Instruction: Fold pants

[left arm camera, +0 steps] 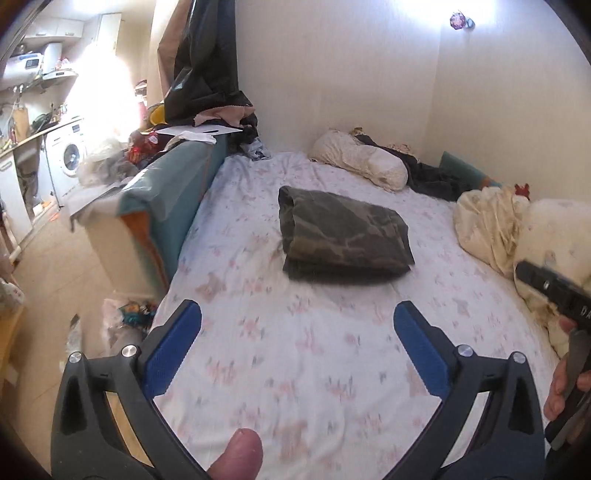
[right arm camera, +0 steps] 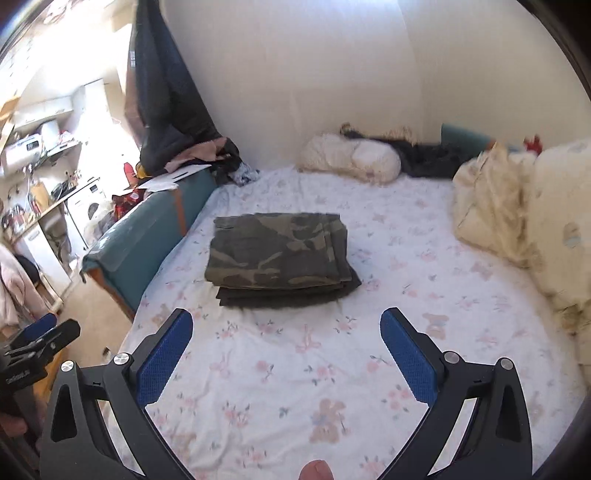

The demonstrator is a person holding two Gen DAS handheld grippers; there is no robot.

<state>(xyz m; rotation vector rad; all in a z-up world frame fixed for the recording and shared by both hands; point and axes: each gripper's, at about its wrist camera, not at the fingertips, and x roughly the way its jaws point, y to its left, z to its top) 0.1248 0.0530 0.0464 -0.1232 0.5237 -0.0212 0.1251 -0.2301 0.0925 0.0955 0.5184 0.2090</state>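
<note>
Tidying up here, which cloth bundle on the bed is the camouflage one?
The folded camouflage pants mid-bed; the cream bundles along the walls are plain.

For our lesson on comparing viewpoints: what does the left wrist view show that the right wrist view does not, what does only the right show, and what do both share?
Only the left wrist view shows a purple ornament high on the wall, clutter on the floor at the bed's corner, and the right gripper's black body from the side. Only the right wrist view shows the stacked layer edges of the folded camouflage pants. Both share the pants lying folded on the floral sheet, the cream pillow, and open, empty blue-padded jaws.
</note>
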